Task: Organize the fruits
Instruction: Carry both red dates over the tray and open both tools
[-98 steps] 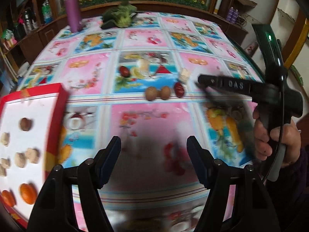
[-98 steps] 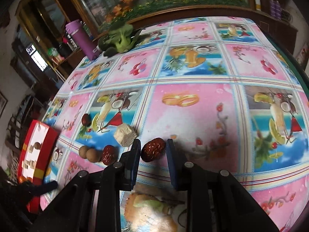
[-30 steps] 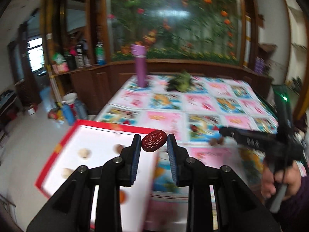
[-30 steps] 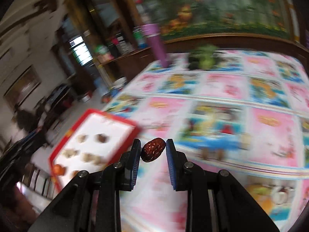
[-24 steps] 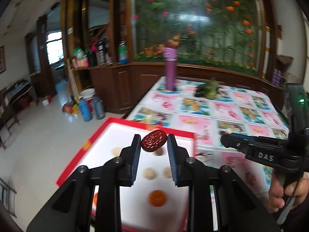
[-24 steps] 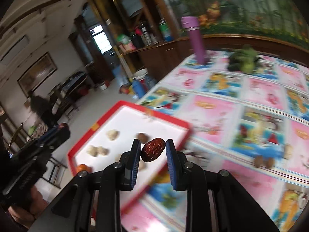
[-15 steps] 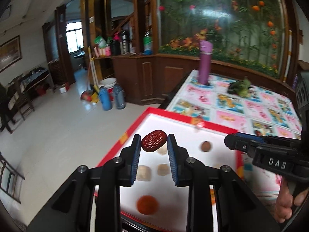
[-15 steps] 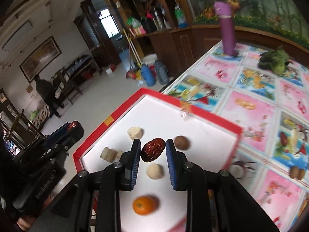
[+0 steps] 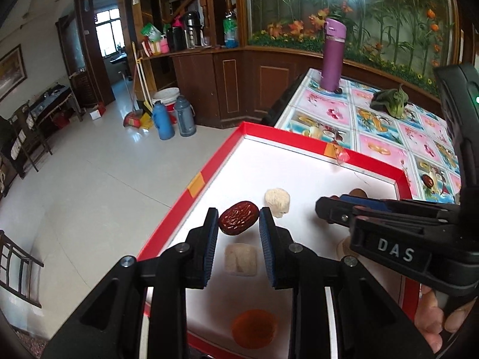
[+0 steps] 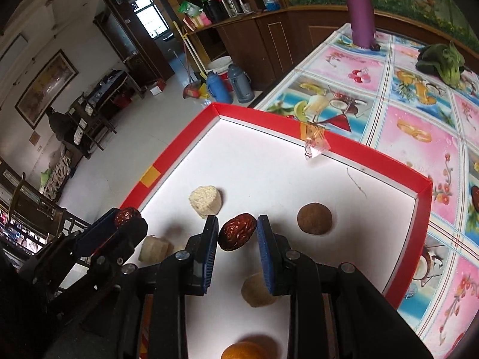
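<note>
Dates ride in both grippers above the red-rimmed tray [image 9: 209, 169]. Left gripper [image 9: 238, 223] is nearly closed, pinching one red date [image 9: 238, 222]; ahead of its jaws lies a pale chunk [image 9: 277, 202], under them another. Right gripper [image 10: 236, 232] likewise pinches its own date [image 10: 237, 231], a brown round fruit [image 10: 314, 218] just right of its jaws. Lower each onto bare white floor before letting go, well apart from neighbours.

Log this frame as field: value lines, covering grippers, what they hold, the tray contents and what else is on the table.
left gripper: shut on a red date, over the tray
right gripper: shut on a second red date, over the tray
tray: red rim, white floor
in tray: pale chunks, brown round fruit, orange fruit
on table: purple bottle, leafy greens
</note>
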Demonstrator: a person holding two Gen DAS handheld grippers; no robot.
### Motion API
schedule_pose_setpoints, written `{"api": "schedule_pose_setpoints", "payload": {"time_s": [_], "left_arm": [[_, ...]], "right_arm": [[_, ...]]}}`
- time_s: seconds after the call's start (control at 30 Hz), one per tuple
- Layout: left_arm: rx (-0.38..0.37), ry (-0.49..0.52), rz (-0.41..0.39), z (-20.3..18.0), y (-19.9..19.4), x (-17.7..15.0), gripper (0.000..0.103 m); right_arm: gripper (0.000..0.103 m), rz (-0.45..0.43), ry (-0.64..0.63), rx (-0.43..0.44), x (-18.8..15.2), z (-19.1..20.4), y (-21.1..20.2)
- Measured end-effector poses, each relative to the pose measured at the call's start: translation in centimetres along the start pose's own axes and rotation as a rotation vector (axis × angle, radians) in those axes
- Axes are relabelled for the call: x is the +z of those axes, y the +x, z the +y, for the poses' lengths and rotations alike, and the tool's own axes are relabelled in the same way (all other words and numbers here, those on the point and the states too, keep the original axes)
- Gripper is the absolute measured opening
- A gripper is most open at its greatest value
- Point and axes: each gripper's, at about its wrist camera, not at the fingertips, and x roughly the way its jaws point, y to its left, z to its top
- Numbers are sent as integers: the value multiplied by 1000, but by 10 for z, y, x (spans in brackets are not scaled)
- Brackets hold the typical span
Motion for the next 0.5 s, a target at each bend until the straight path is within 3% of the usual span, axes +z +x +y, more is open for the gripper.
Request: {"api": "schedule_pose_setpoints", "payload": {"time_s": [0.5], "left_arm": [[-2, -7, 61, 0, 22, -4, 30]], "right_arm": [[25, 33, -4, -35, -4, 1, 11]]}}
